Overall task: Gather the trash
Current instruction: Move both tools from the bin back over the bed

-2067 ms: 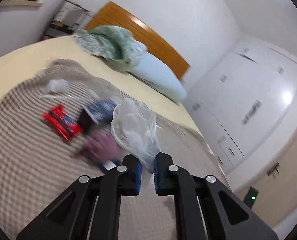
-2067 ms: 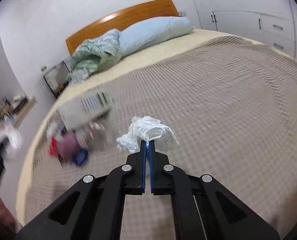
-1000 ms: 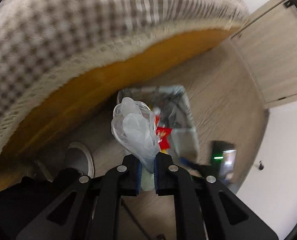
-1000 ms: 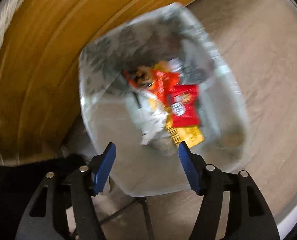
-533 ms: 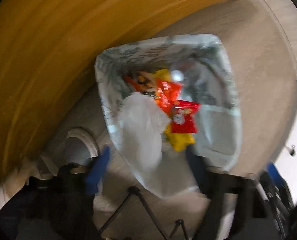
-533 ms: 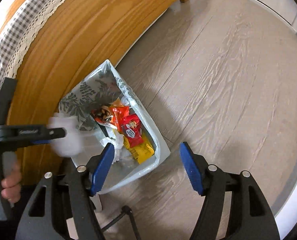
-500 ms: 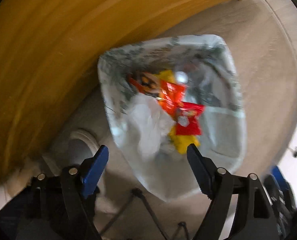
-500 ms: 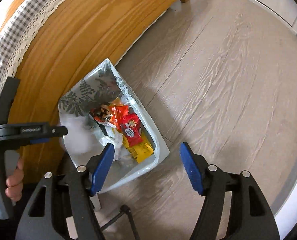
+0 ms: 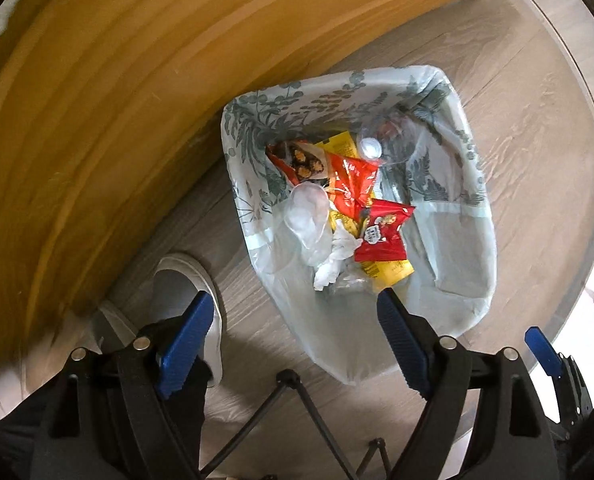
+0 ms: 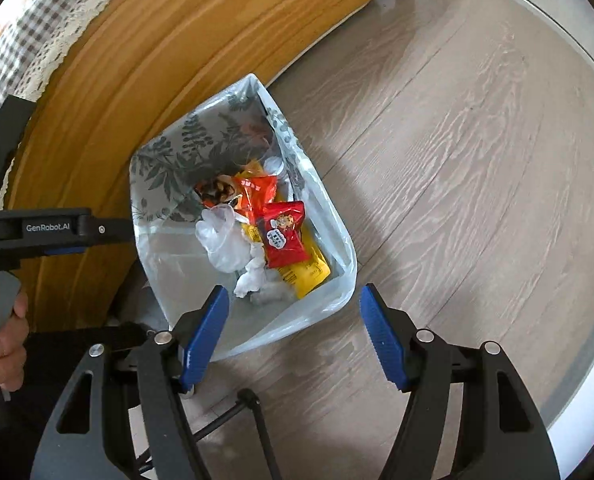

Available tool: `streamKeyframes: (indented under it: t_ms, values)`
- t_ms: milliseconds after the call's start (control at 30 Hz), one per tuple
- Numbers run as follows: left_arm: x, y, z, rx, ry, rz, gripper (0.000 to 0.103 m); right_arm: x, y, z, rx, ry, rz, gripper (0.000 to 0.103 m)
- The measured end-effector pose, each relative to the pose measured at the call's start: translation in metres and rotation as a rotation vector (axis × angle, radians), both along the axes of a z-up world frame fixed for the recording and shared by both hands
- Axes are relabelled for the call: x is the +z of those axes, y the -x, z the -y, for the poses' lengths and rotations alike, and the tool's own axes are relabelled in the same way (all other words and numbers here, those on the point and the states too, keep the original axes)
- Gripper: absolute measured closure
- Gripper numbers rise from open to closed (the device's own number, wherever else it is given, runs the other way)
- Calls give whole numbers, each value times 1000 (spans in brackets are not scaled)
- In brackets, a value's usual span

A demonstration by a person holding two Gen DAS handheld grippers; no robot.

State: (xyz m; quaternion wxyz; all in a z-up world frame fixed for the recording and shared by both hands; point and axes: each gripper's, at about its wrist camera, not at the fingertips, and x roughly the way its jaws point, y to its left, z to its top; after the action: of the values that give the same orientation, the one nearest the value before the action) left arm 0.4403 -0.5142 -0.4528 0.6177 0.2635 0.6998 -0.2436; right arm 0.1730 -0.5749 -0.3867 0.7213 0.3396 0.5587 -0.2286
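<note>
Two grippers: left gripper [image 9: 289, 340] jaws opening, empty; right gripper [image 10: 293, 332] wide, empty.
Bin [image 9: 473, 280]: clear bag [image 9: 309, 220] inside.
Advice: lift clear, straight up.

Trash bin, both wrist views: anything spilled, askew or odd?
Nothing stands out. The trash bin stands upright by the wooden bed frame, with the clear plastic bag, crumpled tissue and red snack wrapper all inside its liner. No trash shows on the floor around it.
</note>
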Motion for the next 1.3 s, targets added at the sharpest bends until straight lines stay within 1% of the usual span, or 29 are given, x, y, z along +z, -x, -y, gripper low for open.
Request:
streamKeyframes:
  t_ms: [167,233,267,367,400,467,500,533,600,667,700,733,800,833,933,1000,1033,1067,1100,1167,1200,1233,1300]
  values:
    - [23,6,-9,22,22,1,22,20,-3,-4,18,51,-22,38]
    - [39,12,-12,12,61,9,22,33,-4,-6,23,82,-24,38]
    - [52,15,-14,4,93,33,22,41,-5,-7,28,98,-22,38]
    - [107,20,-26,3,239,118,22,69,-10,-10,38,159,-11,38]
    - [123,20,-32,16,289,134,22,80,-12,-12,44,182,-5,38]
    - [166,15,-56,58,426,165,22,102,-19,-15,54,229,15,38]
    - [182,12,-67,71,472,186,22,114,-23,-18,60,254,28,38]
    - [202,8,-82,75,519,223,22,128,-29,-22,65,285,47,38]
    - [237,-2,-107,74,577,305,22,154,-41,-30,70,331,92,38]
    - [272,-18,-140,81,641,409,22,178,-55,-43,79,364,159,37]
    - [290,-28,-161,94,679,472,19,189,-63,-50,86,378,192,34]
    - [300,-34,-174,103,702,511,14,201,-73,-59,96,393,227,29]
    - [320,-50,-208,136,735,599,14,222,-95,-80,118,426,305,27]
    - [328,-64,-233,169,750,641,14,232,-111,-94,141,437,346,27]
    - [338,-92,-289,278,776,714,14,251,-155,-127,210,450,431,27]
    - [340,-110,-328,355,791,765,14,257,-187,-155,266,444,474,27]
    - [338,-124,-353,402,786,801,13,258,-206,-174,302,437,493,27]
    - [335,-132,-367,426,775,823,13,257,-224,-188,336,429,505,27]
    - [331,-141,-381,457,750,856,13,254,-239,-205,369,428,513,27]
    - [325,-162,-415,520,648,983,13,246,-278,-239,420,440,528,27]
    - [321,-171,-427,538,612,1031,13,242,-296,-252,440,429,530,27]
    - [311,-186,-448,590,566,1069,13,237,-316,-266,458,412,532,27]
    - [298,-211,-479,688,520,1050,13,230,-351,-294,504,367,547,27]
